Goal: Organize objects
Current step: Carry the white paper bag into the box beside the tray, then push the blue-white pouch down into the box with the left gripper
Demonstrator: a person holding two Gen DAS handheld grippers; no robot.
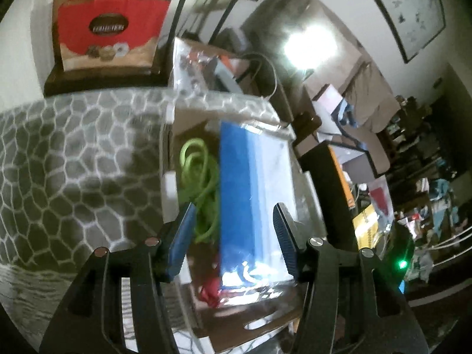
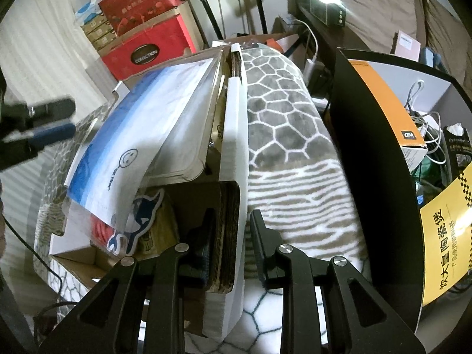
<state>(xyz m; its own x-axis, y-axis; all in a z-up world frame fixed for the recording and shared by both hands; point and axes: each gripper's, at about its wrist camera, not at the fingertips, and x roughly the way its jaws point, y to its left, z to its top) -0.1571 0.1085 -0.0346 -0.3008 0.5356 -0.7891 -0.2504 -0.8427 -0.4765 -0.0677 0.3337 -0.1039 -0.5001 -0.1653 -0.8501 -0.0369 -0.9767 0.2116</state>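
Between the open left gripper, blue packet.

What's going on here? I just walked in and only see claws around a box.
A person is tidying things into a cardboard box on a patterned blanket. The right claw straddles the box's white-edged side wall, one finger inside and one outside, apparently steadying it. The left claw is open above a blue and white plastic bag lying over the box's contents. A green cord and something red lie beside it.
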